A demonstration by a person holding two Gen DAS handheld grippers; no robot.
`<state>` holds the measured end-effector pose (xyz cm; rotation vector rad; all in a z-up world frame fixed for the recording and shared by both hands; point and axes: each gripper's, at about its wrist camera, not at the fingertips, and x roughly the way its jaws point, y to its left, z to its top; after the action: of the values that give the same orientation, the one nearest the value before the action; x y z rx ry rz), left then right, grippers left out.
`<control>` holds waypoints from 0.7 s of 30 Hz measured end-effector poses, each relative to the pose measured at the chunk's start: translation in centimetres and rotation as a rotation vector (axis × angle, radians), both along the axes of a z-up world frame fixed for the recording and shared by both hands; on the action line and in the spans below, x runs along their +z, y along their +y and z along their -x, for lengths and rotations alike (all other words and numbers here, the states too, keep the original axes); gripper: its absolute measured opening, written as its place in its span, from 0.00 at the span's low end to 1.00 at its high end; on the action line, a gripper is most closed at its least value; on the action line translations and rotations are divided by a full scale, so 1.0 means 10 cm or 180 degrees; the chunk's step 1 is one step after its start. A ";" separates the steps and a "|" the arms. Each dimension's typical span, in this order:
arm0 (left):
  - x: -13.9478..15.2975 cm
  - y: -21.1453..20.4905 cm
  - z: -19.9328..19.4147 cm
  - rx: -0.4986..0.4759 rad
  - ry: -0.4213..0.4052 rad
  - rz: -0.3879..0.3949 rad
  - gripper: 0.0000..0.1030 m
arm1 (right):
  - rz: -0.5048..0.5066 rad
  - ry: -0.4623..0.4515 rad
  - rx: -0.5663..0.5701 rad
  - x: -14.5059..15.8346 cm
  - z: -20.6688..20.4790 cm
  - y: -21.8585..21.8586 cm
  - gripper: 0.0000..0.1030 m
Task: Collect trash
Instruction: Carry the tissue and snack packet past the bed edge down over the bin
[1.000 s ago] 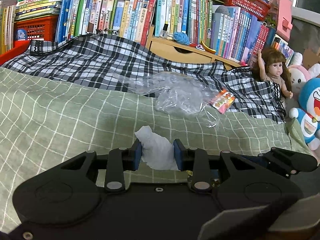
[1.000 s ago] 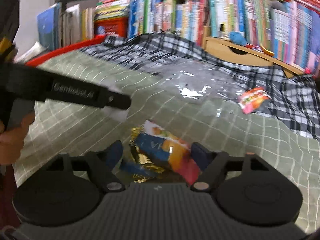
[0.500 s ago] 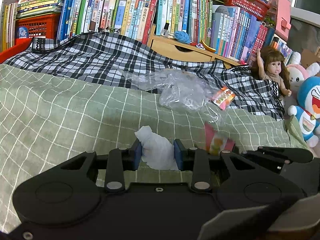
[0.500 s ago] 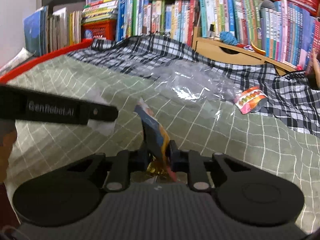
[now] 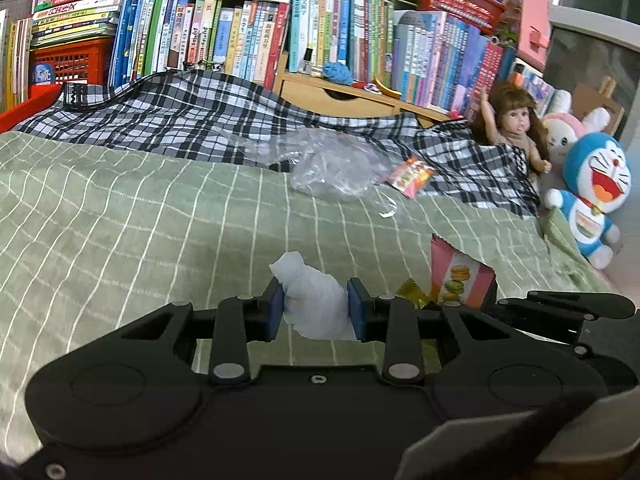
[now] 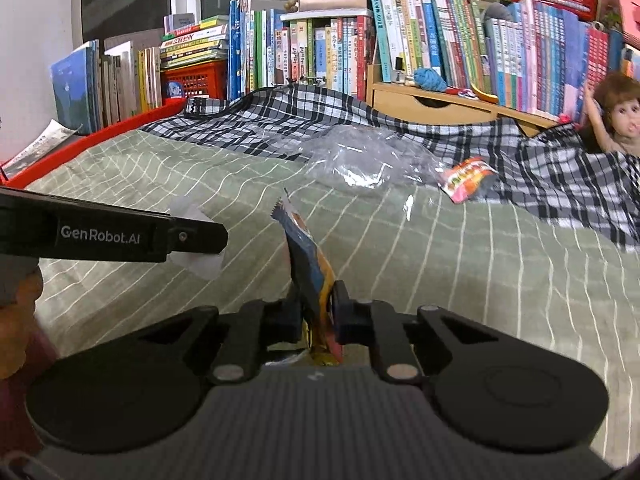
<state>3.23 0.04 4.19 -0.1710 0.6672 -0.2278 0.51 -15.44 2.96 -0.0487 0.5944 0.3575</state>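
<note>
Since a second ago, the right gripper [image 6: 316, 314] has closed its jaws on the flattened snack wrapper [image 6: 308, 264] and raised it upright above the green checked bedspread [image 6: 460, 248]. The left gripper [image 5: 316, 310] still pinches the crumpled white tissue [image 5: 314, 304]. Only the left view shows the wrapper's pink macaron face [image 5: 460, 280]. A clear plastic bag [image 5: 332, 172] and small candy packet [image 5: 410, 176] lie farther off.

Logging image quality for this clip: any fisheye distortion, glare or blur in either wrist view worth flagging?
Left wrist view: strong barrel bend along the book row; white glints on the clear plastic bag; tissue in the left tongs stays sharp. Right wrist view: dark corner vignetting, the doll smeared at the rim, and the snack wrapper in the right tongs slightly soft.
</note>
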 end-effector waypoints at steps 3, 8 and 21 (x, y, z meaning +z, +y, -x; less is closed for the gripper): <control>0.02 -0.01 0.19 -0.0039 0.0011 0.0018 0.31 | -0.0127 0.0045 -0.0015 0.02 0.20 -0.07 0.17; 0.00 -0.08 0.58 -0.0130 0.0009 -0.0019 0.31 | -0.0232 0.0095 0.0038 0.01 0.57 -0.10 0.17; -0.23 -0.14 1.47 -0.0325 0.0163 -0.0052 0.31 | -0.0412 0.0363 0.0159 -0.20 1.35 -0.03 0.17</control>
<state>-11.47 -1.38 1.85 -0.1275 0.7293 -0.3169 -12.97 -15.74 0.95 0.0817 0.6825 0.4485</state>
